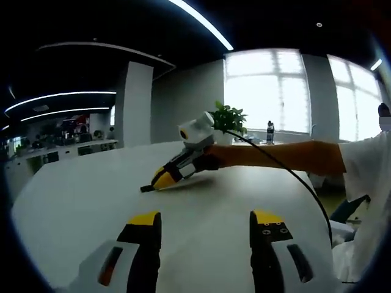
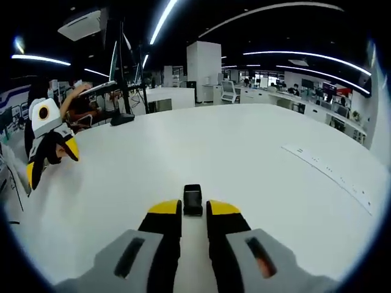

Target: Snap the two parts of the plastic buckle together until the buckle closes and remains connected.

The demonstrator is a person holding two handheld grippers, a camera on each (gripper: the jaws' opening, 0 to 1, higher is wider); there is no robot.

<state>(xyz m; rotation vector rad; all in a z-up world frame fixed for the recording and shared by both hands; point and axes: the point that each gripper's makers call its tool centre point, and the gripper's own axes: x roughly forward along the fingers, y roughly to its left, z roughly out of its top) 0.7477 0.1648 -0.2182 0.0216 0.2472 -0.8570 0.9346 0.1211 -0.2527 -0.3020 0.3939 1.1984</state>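
One black buckle part (image 2: 192, 200) between right claw (image 2: 193, 210) tips, grip uncertain; left claw (image 1: 206, 221) wide, empty.

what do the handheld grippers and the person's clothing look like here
Both grippers have black jaws with yellow tips on grey-white bodies: the left gripper and the right gripper. The right one trails a black cable. The person wears a white short sleeve.
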